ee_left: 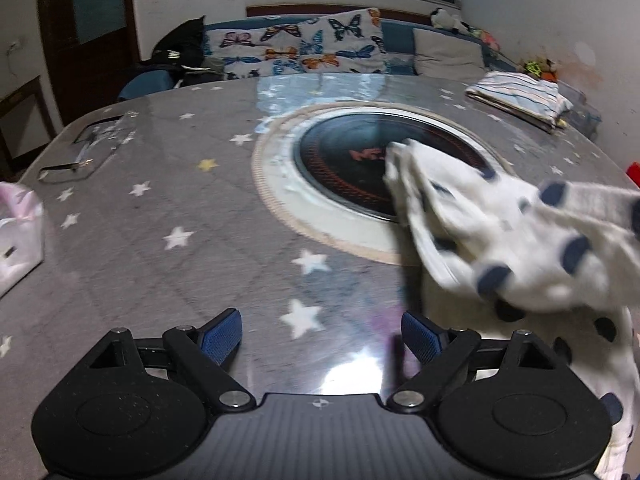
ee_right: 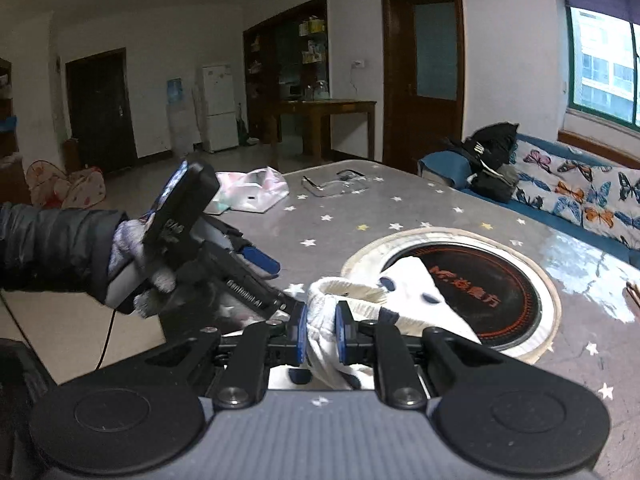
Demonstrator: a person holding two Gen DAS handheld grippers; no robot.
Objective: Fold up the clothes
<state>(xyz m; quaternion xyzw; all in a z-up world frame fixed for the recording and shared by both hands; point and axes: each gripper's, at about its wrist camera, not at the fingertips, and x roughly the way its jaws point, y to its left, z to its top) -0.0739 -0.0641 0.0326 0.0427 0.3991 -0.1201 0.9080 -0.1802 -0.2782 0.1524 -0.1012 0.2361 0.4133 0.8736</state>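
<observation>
A white garment with dark blue dots (ee_left: 500, 248) hangs bunched and blurred at the right of the left wrist view, above the table. My right gripper (ee_right: 322, 338) is shut on the white dotted garment (ee_right: 404, 292), with a fold of cloth pinched between its blue pads. My left gripper (ee_left: 322, 334) stands open over the starred table cover, with nothing between its fingers; the cloth is just to its right. In the right wrist view the left gripper (ee_right: 256, 264) shows at the left, held by a gloved hand (ee_right: 128, 248) in a dark sleeve.
The table (ee_left: 160, 200) has a grey starred cover and a round black hotplate (ee_left: 352, 160) in its middle. A folded striped garment (ee_left: 520, 96) lies at its far right. Glasses (ee_left: 80, 152) and a white-pink bag (ee_left: 16, 232) sit at the left. A sofa with butterfly cushions (ee_left: 304, 44) stands behind.
</observation>
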